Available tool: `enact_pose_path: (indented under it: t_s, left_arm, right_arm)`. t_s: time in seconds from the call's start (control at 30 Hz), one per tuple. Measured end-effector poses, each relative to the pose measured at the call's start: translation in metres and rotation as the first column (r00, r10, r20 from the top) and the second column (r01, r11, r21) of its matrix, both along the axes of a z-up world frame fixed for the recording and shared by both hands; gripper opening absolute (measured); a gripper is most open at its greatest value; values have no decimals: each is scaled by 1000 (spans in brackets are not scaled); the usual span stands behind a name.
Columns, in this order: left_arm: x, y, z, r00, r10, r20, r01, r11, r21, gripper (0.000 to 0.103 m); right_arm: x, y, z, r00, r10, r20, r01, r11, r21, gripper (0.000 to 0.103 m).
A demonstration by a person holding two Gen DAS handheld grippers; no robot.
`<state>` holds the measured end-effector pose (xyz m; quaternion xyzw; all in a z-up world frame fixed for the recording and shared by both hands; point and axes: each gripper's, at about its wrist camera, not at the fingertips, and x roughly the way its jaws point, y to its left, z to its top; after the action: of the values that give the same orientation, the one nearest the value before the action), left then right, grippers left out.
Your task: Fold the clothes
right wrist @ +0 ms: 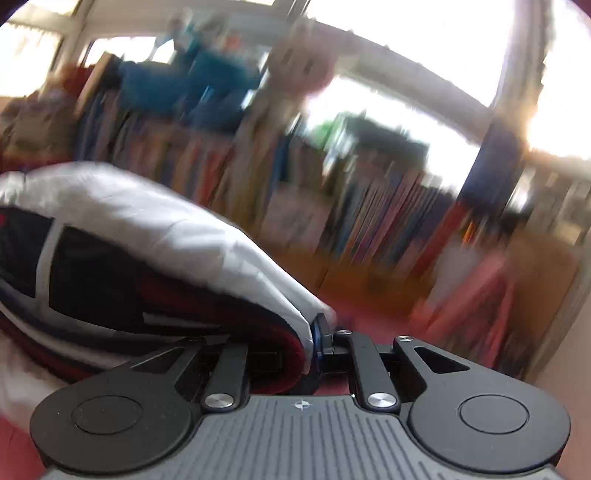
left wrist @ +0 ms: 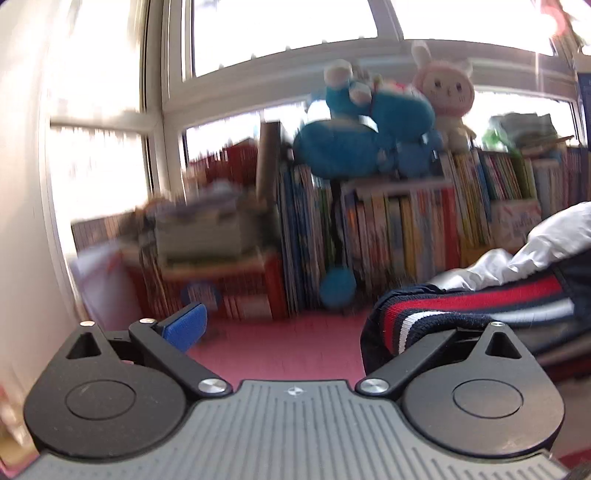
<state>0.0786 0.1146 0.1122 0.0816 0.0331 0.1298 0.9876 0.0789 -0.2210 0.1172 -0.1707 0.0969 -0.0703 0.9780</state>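
A jacket in white, navy and red, with a ribbed striped hem point(left wrist: 443, 310), fills the right of the left wrist view and lies over my left gripper's right finger, hiding it. My left gripper point(left wrist: 321, 328) is open wide, its blue-padded left finger point(left wrist: 184, 325) bare, with only the pink surface between the fingers. In the right wrist view the jacket point(right wrist: 147, 221) bulges up on the left, folded with white cloth outside. My right gripper point(right wrist: 295, 343) is shut on that folded edge; one blue pad point(right wrist: 317, 332) presses the white cloth, and the other finger is hidden.
A pink-red surface point(left wrist: 288, 343) lies under both grippers. Behind it stands a low shelf of upright books point(left wrist: 406, 229) with blue plush toys point(left wrist: 362, 125) and a pink rabbit toy point(left wrist: 443, 92) on top. Bright windows point(left wrist: 277, 29) are beyond. Both views are motion-blurred.
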Motion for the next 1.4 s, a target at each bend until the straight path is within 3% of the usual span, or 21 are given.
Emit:
enact_pose_path:
  t_s: [0.03, 0.07, 0.1, 0.13, 0.2, 0.23, 0.33, 0.4, 0.53, 0.63, 0.83, 1.03, 1.17, 1.23, 1.4]
  left_arm:
    - [-2, 0, 31, 993, 41, 109, -40, 999, -6, 102]
    - [-7, 2, 53, 976, 72, 207, -67, 997, -31, 103]
    - [-13, 4, 68, 952, 91, 292, -77, 995, -58, 103]
    - [-15, 6, 74, 941, 101, 324, -85, 994, -64, 103]
    - [-8, 10, 64, 955, 103, 278, -100, 995, -26, 103]
    - [-4, 12, 59, 961, 105, 255, -107, 994, -7, 103]
    - [3, 17, 1, 997, 51, 61, -52, 998, 19, 103]
    - [1, 15, -52, 995, 0, -98, 3, 1000, 31, 103]
    - [-7, 4, -138, 933, -47, -357, 76, 995, 67, 103]
    - [-15, 5, -167, 870, -96, -483, 113, 994, 6, 103]
    - [-26, 16, -158, 833, -151, -532, 114, 988, -102, 103]
    - [-49, 30, -147, 783, -248, -571, 166, 967, -193, 103]
    - [-72, 27, -146, 753, -291, -590, 251, 956, -152, 103]
    - [-86, 28, -143, 730, -339, -593, 312, 938, -152, 103]
    - [-112, 39, -119, 663, -524, -535, 448, 850, -276, 103]
  right_arm:
    - [4, 8, 34, 979, 20, 202, -11, 999, -46, 21]
    - [0, 12, 59, 943, 21, 332, -23, 1000, 3, 20]
    - [-6, 14, 83, 893, 11, 450, -43, 997, 60, 25]
    - [-11, 17, 107, 828, -6, 561, -69, 991, 113, 25]
    - [-1, 15, 117, 848, 7, 530, -95, 986, 139, 27]
    - [7, 10, 109, 878, 19, 478, -105, 982, 155, 29]
    - [25, -7, 52, 967, 79, 243, -116, 982, 146, 34]
    - [19, -11, -2, 991, 108, 83, -115, 989, 90, 35]
    - [-6, -13, -98, 971, 129, -201, -128, 992, 16, 40]
    - [-28, -13, -138, 935, 137, -326, -133, 990, 34, 43]
    - [-57, -32, -146, 891, 185, -414, -118, 976, 181, 45]
    - [-74, -53, -131, 865, 265, -426, -89, 917, 389, 45]
    - [-86, -50, -139, 877, 242, -415, -86, 930, 358, 47]
    - [-92, -48, -143, 883, 229, -409, -85, 936, 341, 47]
    - [-108, -40, -155, 900, 188, -392, -72, 954, 292, 49]
